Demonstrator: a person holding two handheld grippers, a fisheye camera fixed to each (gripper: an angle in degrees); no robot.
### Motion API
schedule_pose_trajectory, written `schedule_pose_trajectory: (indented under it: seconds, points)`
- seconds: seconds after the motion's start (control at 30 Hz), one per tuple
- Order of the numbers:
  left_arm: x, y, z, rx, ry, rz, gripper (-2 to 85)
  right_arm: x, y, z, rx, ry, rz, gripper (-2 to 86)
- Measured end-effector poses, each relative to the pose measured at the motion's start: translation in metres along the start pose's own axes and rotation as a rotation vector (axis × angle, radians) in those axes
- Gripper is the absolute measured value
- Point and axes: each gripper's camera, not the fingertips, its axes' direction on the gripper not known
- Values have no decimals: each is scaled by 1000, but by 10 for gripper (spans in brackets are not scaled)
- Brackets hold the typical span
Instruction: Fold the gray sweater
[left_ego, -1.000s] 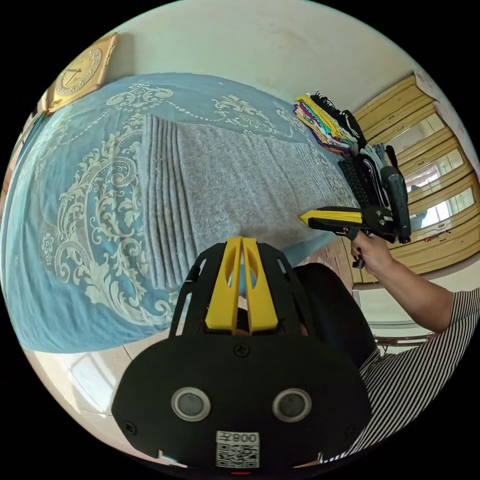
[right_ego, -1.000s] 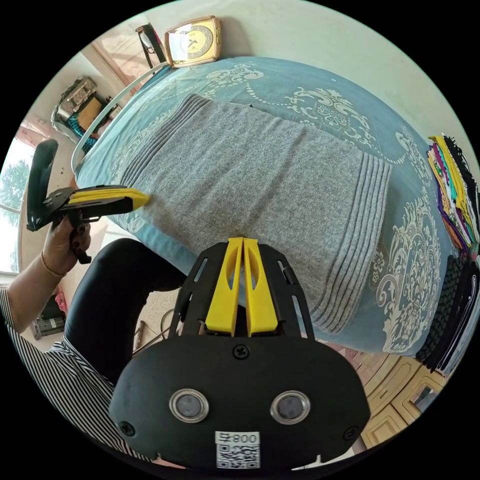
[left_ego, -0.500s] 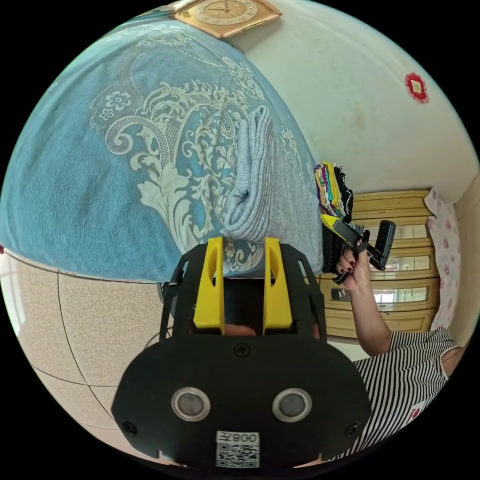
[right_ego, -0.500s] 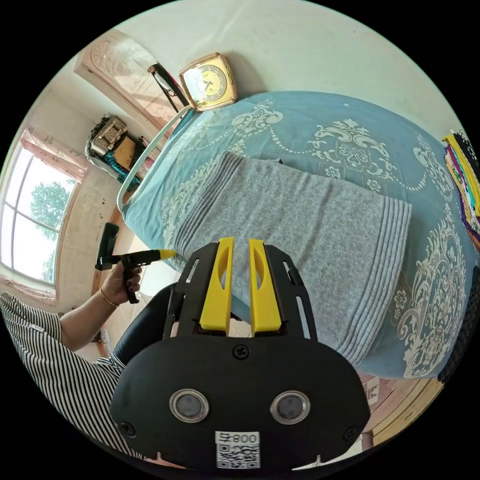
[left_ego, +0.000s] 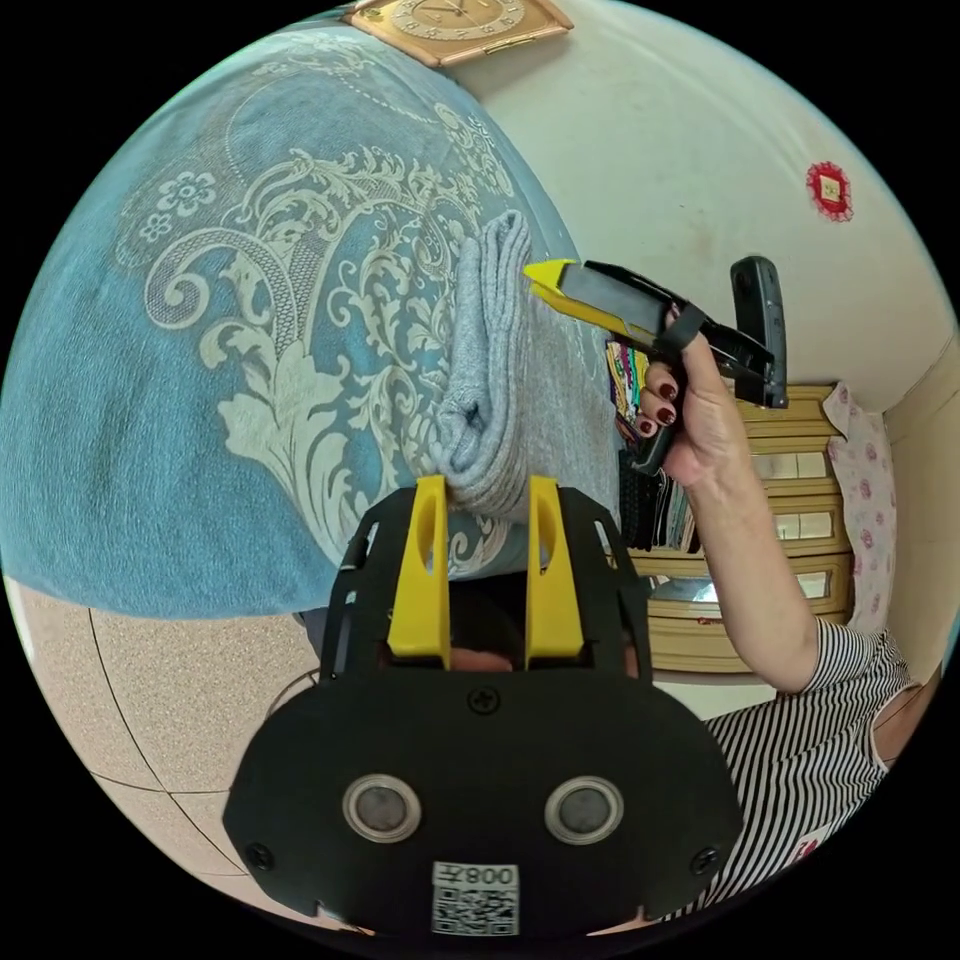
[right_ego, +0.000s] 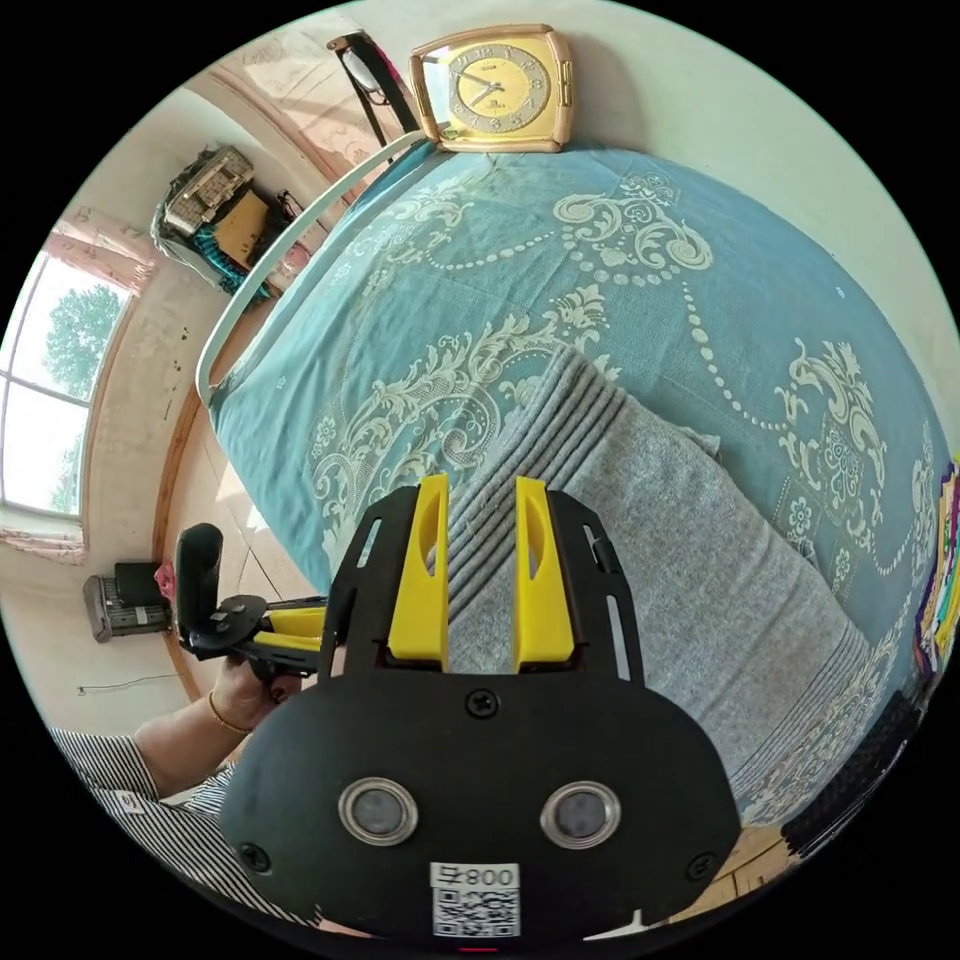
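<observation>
The gray sweater (left_ego: 492, 380) lies folded on the blue patterned bed cover (left_ego: 200, 400), seen edge-on in the left gripper view. My left gripper (left_ego: 487, 492) is open, its jaws apart at the sweater's near ribbed corner by the bed edge. My right gripper (right_ego: 480, 510) is open too, hovering over the ribbed end of the sweater (right_ego: 660, 560). A hand holds the right gripper (left_ego: 548, 274) above the sweater's far edge. The left gripper (right_ego: 292, 632) shows low at the bedside, partly hidden behind the right one's body.
A gold clock (right_ego: 495, 85) leans on the wall at the bed's head. Folded colourful clothes (left_ego: 625, 365) are stacked past the sweater, with a wooden cabinet (left_ego: 790, 560) behind. Tiled floor (left_ego: 150, 680) lies beside the bed. A window (right_ego: 40, 400) is at the left.
Both grippers went from shut to open. The left one dropped to the sweater's near corner at the bed edge; the right one swung across over the ribbed end.
</observation>
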Motion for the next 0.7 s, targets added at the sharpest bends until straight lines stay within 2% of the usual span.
schedule_pose_trajectory:
  seconds: [0.13,0.27,0.43,0.7]
  points:
    - [9,-5,10,-17,-9,52,110,-20,-28,48,-122,98,1,115]
    - [23,-7,25,-49,-40,113,110,-39,-38,66,-124,177,1,115]
    - [33,-7,39,-69,-63,155,110,-73,-47,92,-120,374,-18,105]
    - [20,2,43,-22,-34,96,98,-79,-58,93,-128,393,-20,87]
